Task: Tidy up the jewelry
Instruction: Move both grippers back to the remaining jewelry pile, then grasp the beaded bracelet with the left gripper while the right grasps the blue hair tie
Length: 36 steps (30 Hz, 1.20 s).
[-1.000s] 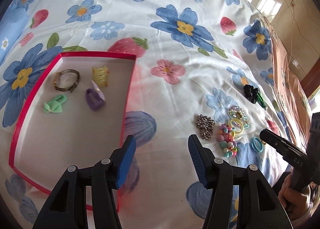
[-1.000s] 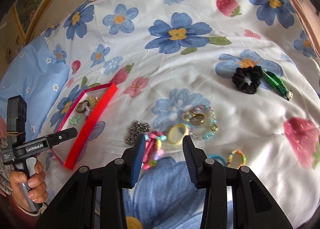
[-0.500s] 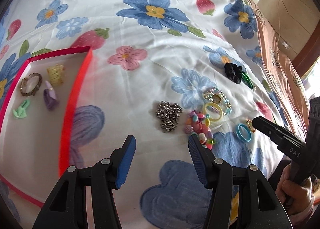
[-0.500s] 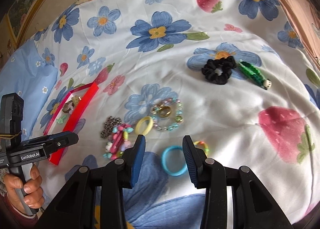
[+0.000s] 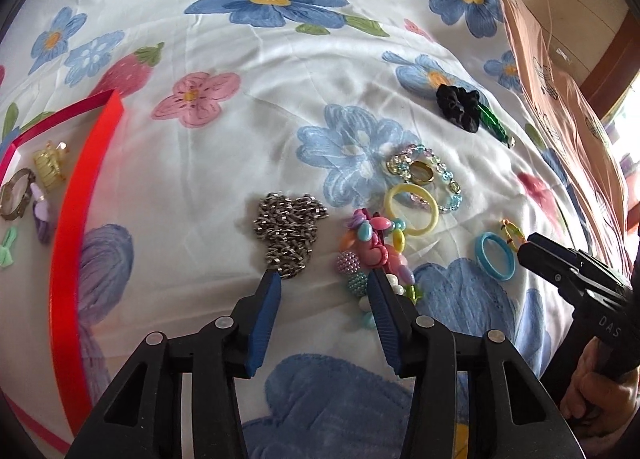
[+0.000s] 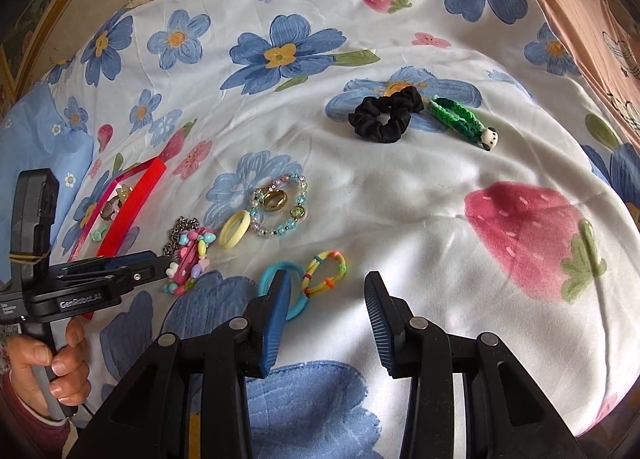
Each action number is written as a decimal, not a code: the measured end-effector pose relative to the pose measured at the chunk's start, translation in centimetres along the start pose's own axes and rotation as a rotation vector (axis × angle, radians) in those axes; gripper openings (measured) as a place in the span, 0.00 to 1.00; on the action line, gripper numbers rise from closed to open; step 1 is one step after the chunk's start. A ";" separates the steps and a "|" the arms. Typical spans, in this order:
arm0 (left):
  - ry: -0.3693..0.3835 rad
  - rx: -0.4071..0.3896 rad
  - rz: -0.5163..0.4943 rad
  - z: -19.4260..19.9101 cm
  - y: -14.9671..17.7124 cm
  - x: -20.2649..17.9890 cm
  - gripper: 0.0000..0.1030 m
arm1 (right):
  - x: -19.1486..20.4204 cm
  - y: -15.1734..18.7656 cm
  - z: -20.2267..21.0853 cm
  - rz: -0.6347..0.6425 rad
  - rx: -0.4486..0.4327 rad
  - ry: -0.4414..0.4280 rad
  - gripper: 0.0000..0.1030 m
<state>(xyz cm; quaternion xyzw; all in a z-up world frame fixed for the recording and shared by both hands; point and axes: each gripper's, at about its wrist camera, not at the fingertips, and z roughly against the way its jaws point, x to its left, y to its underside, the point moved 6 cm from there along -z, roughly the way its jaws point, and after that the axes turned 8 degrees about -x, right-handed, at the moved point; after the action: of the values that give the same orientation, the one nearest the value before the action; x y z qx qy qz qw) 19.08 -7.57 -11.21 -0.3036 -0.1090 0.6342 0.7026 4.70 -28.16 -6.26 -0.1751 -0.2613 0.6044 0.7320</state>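
Note:
My left gripper (image 5: 322, 279) is open and empty, low over the bed between a silver chain (image 5: 289, 226) and a colourful bead bracelet (image 5: 374, 249). A yellow hair ring (image 5: 411, 209), a bead bracelet with a gold ring (image 5: 424, 173), a blue ring (image 5: 495, 255), and a black scrunchie (image 5: 458, 106) lie beyond. The red tray (image 5: 68, 243) at left holds several pieces. My right gripper (image 6: 326, 279) is open and empty, just behind the blue ring (image 6: 272, 279) and a multicoloured loop (image 6: 325, 273).
A floral bedsheet (image 6: 400, 199) covers the bed. A green braided clip (image 6: 460, 121) lies beside the scrunchie (image 6: 386, 117). A pink cloth (image 5: 560, 79) hangs at the right edge. A blue pillow (image 6: 36, 139) lies far left. The left gripper's body shows in the right wrist view (image 6: 80, 283).
Both grippers have moved right across the bed. The left one left the tray and came down close to the chain and bead bracelet. The right one closed in on the blue ring and loop.

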 end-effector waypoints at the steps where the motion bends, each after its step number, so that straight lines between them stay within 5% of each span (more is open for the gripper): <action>1: 0.002 0.001 -0.010 -0.2 0.0 -0.3 0.41 | 0.1 0.2 -0.1 0.005 0.003 -0.001 0.38; 7: 0.021 0.015 -0.038 -1.5 -0.1 -1.1 0.12 | 0.5 0.8 -1.3 0.020 0.035 -0.005 0.38; 19: 0.059 -0.039 -0.028 1.0 -0.3 -0.7 0.11 | 1.6 0.9 -1.5 0.054 0.037 -0.034 0.03; 36: 0.049 -0.184 0.022 10.3 -0.3 2.6 0.11 | 6.9 -0.8 -0.1 0.095 -0.004 -0.156 0.03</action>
<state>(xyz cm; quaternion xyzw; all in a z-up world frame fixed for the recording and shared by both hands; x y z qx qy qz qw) 14.28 -2.09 -3.49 -0.3835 -0.1460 0.6216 0.6673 6.29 -21.63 -4.69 -0.1410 -0.3100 0.6498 0.6796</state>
